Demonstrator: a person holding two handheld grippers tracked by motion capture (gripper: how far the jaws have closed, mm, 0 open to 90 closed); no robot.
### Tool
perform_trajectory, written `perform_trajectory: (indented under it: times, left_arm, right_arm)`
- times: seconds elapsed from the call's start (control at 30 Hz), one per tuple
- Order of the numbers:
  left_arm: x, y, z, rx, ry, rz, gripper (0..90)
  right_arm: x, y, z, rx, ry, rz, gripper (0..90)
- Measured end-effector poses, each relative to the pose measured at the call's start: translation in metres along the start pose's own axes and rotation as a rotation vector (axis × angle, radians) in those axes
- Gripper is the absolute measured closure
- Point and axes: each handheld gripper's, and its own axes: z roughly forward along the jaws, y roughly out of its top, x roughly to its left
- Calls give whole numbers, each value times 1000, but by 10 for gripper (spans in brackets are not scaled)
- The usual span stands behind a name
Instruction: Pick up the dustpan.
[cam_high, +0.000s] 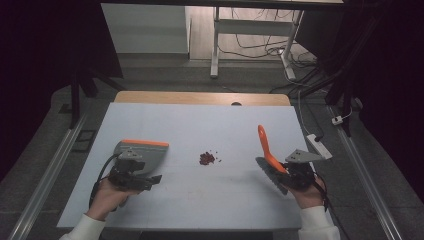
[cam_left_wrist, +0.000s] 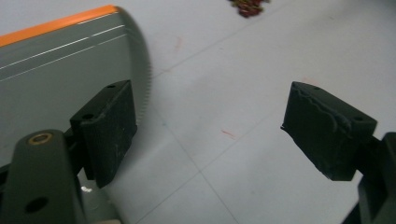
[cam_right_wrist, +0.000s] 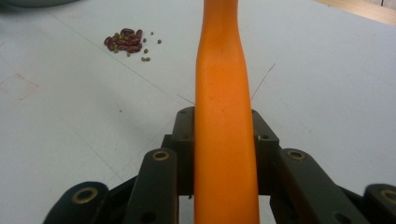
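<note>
Looking at it, the bean pile sits mid-surface, left of the right tool, which is clamped on the orange brush. The left tool, jaws spread, hovers by the dustpan further left.

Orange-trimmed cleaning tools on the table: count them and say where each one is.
2. The dustpan lies at the table's left by the left gripper; the brush is clamped in the right gripper.
</note>
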Motion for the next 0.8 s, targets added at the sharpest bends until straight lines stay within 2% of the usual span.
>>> perform_trajectory:
  times: [0.07,0.13,0.23,0.33,0.4,0.6,0.8]
  left_arm:
    - [0,2,0,9,27,-10,189]
    - [1,2,-1,-6,35,-22,191]
    - [5,0,-2,13,52,-36,199]
    - [10,-3,-4,18,72,-86,206]
    - [12,-6,-6,27,76,-93,204]
    - [23,-12,-16,34,100,-158,213]
    - [31,-17,-16,53,120,-212,216]
  right_arm:
    - [0,0,0,-1,0,-1,697]
    - [-1,0,-1,-3,0,-1,697]
    - [0,0,-1,3,-7,-6,697]
    - [1,1,-1,-1,-5,-3,697]
    - [2,1,0,4,-5,-9,697]
    - [4,1,3,17,-2,-20,697]
    - [5,0,6,27,5,-25,697]
